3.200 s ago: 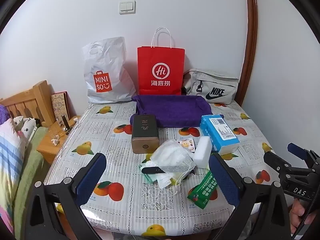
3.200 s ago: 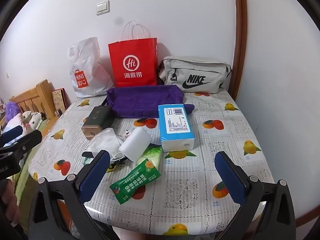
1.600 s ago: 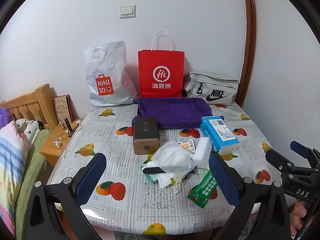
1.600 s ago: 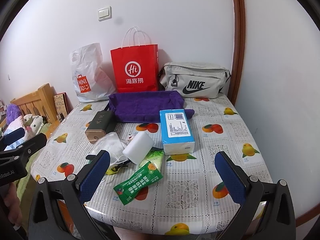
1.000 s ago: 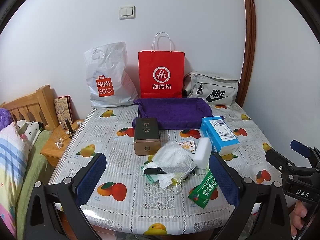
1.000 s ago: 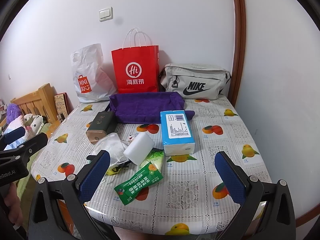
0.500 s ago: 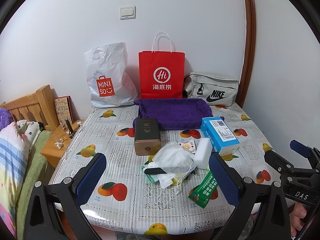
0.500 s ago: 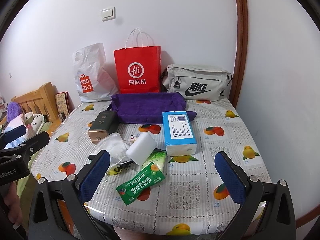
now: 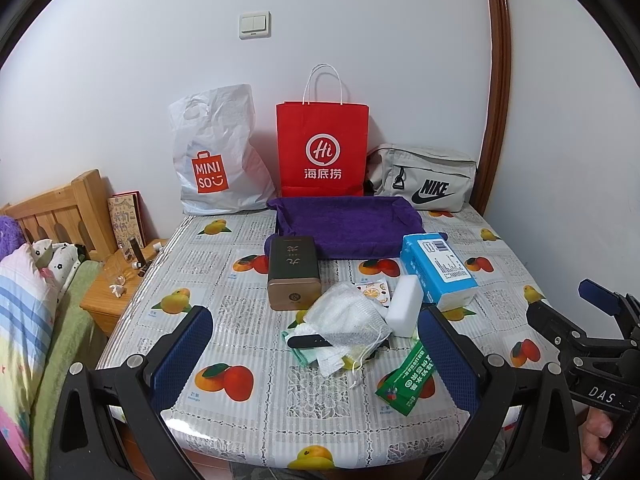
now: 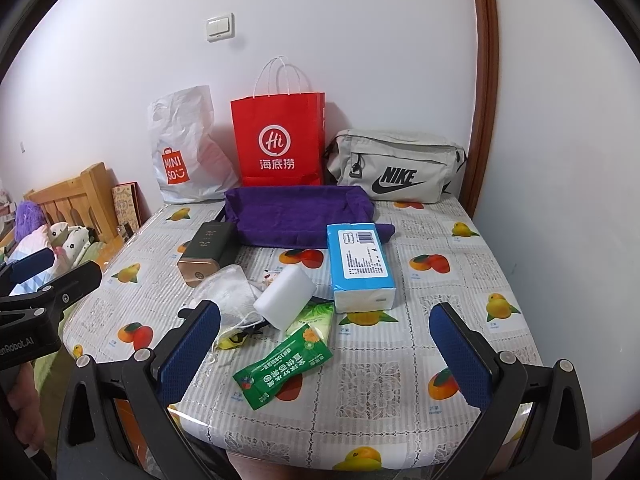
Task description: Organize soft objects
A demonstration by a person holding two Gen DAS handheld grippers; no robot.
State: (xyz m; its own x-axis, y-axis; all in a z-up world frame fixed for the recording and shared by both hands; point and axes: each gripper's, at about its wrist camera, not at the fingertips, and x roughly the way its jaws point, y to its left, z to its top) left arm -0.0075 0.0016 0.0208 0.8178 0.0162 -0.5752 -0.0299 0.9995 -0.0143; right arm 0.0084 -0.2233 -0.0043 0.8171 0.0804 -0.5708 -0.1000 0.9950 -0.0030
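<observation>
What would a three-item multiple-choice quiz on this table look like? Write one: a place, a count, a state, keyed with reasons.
1. Where does the blue tissue pack lie?
A. Inside the red paper bag
B. On the table, in front of the purple cloth tray
C. On the bed

2. How many bags stand along the wall at the back of the table?
A. One
B. Three
C. Five

3. How do the jaws of the right gripper stand?
A. Open and empty
B. Shut on the white sponge
C. Shut on the green packet

Key:
1 B: the pack rests on the fruit-print table, just ahead of the purple cloth tray.
2 B: a white plastic bag, a red paper bag and a grey Nike bag.
3 A: the pads stand wide apart over the near edge, nothing between them; the white sponge and green packet lie untouched.
</observation>
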